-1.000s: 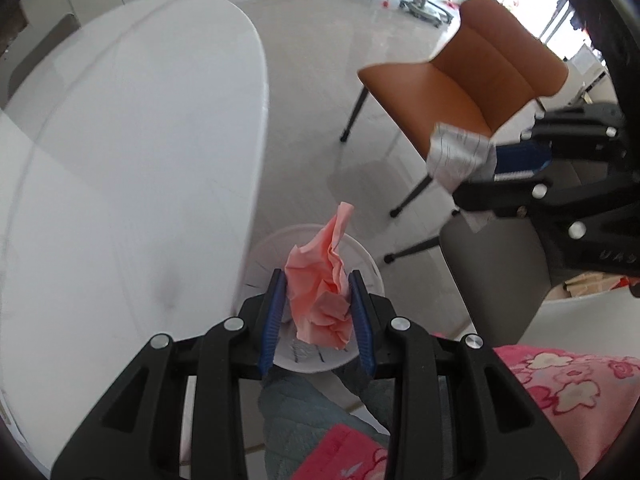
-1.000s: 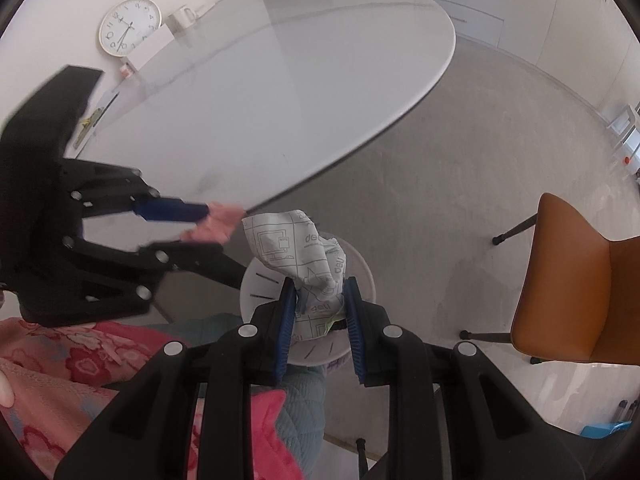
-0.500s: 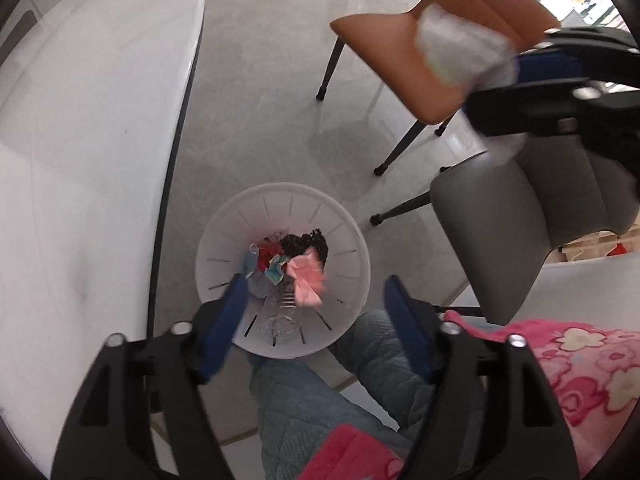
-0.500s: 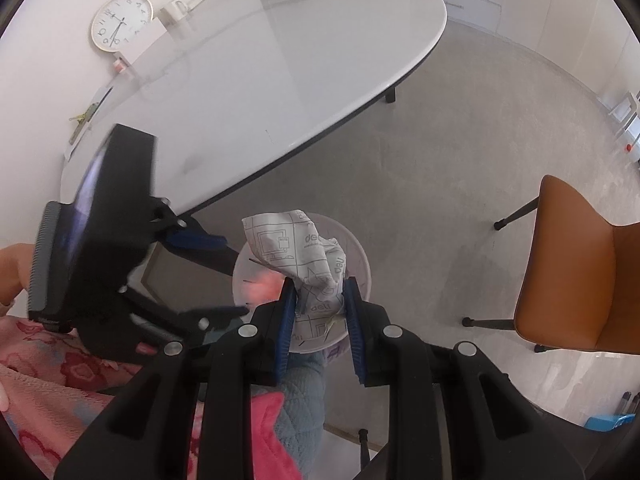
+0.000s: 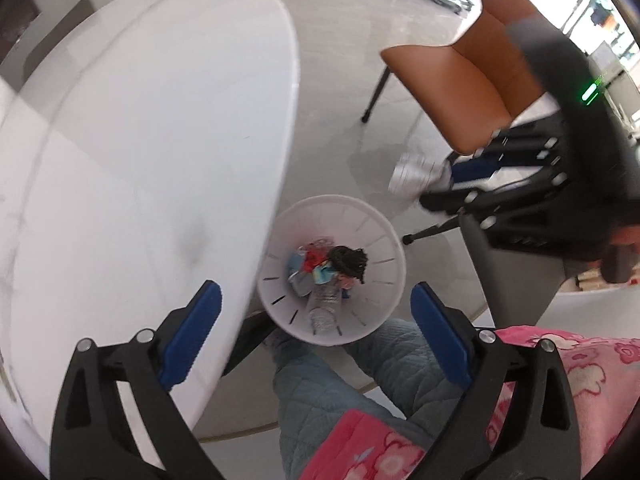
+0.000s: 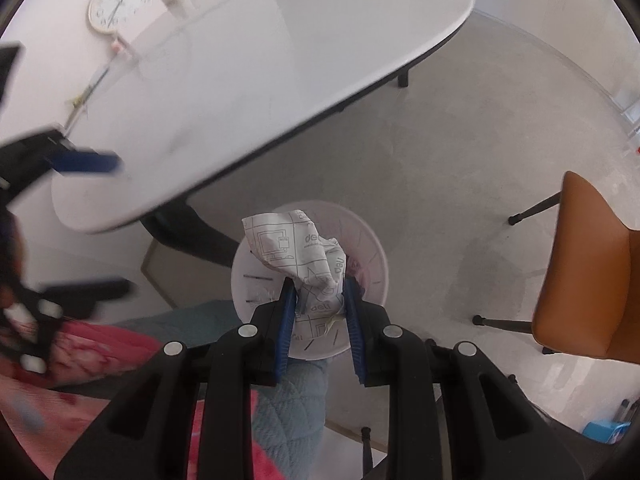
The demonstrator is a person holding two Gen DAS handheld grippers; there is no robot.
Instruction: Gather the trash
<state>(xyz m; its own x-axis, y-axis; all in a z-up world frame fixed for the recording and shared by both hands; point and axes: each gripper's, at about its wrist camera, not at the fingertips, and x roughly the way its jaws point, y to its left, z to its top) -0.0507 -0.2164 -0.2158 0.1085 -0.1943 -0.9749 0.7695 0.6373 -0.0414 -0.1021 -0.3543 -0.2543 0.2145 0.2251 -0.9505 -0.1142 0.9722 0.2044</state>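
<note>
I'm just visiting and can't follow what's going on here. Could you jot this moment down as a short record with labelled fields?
Setting: white table beside a white bin on the floor
Left gripper: open, holding nothing, above the bin
Right gripper: shut on crumpled printed paper, over the bin
Bin contents: clear plastic bottle, dark clump, colourful scraps
Nearby: orange chair, wall clock
Person: pink floral top, grey quilted trousers
Not yet done: the paper is not released
</note>
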